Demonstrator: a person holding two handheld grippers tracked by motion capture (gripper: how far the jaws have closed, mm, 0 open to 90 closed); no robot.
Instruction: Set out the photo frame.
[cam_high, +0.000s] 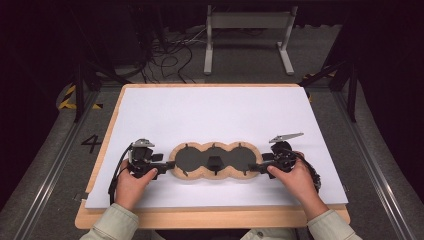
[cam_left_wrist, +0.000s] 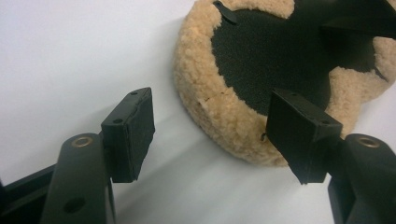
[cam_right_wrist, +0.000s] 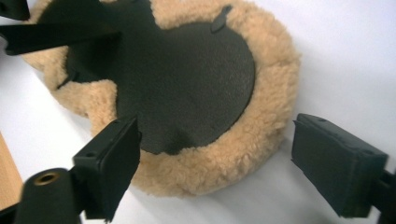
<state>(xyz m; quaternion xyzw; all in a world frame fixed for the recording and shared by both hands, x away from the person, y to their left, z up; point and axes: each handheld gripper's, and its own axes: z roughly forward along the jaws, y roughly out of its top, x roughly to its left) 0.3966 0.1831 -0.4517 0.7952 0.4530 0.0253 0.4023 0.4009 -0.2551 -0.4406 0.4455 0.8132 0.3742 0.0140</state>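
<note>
Fleece pad (cam_left_wrist: 219, 107) far lobes were cut by frame top; small black piece (cam_high: 214, 162) on middle lobe was too small to identify.

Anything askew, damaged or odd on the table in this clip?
Nothing stands out. The three-lobed fleece pad lies flat and square on the white table, black side up, fleece rim intact. The left claw and right claw sit open at its two ends.

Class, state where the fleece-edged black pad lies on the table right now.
In the high view the fleece-edged pad lies on the white sheet near the table's front edge, centred between the left tool and right tool, whose open jaws straddle its ends.
</note>
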